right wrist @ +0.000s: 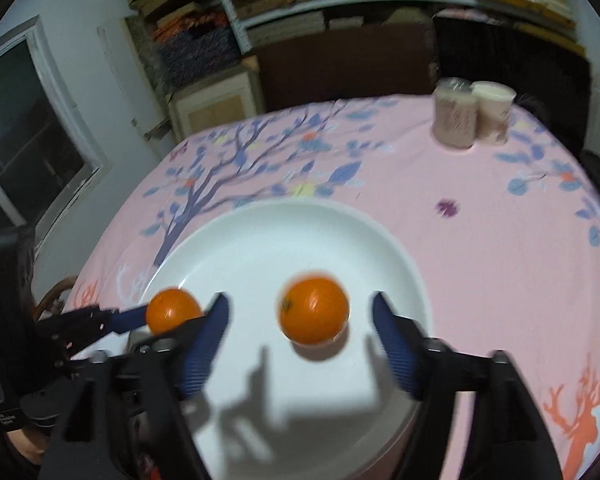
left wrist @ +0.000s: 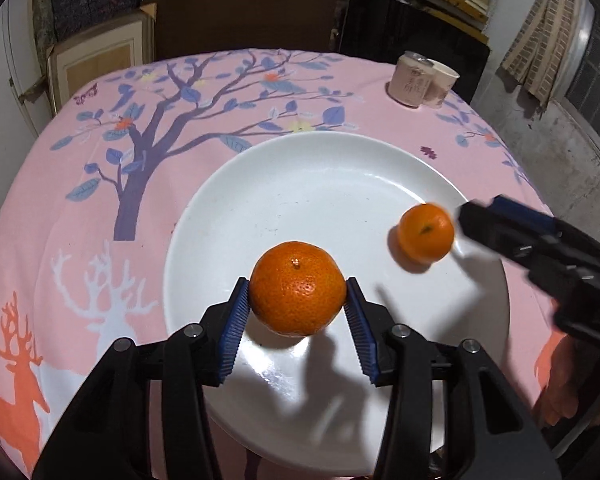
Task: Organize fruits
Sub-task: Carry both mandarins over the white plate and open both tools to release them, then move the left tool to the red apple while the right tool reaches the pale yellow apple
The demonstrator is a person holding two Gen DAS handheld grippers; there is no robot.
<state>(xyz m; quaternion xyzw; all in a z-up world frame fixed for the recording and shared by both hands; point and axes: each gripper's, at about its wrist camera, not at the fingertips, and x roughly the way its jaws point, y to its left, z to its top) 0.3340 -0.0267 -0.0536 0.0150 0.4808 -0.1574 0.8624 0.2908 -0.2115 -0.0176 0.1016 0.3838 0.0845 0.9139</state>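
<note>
A white plate (left wrist: 332, 168) lies on the pink tablecloth. My left gripper (left wrist: 297, 296) is shut on a large orange tangerine (left wrist: 297, 288), its blue pads touching both sides, just above the plate. A smaller tangerine (left wrist: 426, 232) rests on the plate's right part, blurred. In the right wrist view my right gripper (right wrist: 300, 312) is open, its blue pads well apart on either side of this smaller tangerine (right wrist: 314, 308) without touching it. The left gripper's tangerine (right wrist: 172, 312) shows at the left there, over the plate (right wrist: 300, 232).
Two pale cups (left wrist: 422, 80) stand at the table's far right; they also show in the right wrist view (right wrist: 472, 116). A dark chair back (left wrist: 412, 28) and cluttered shelves lie beyond the table. A wooden cabinet (left wrist: 96, 60) stands at the far left.
</note>
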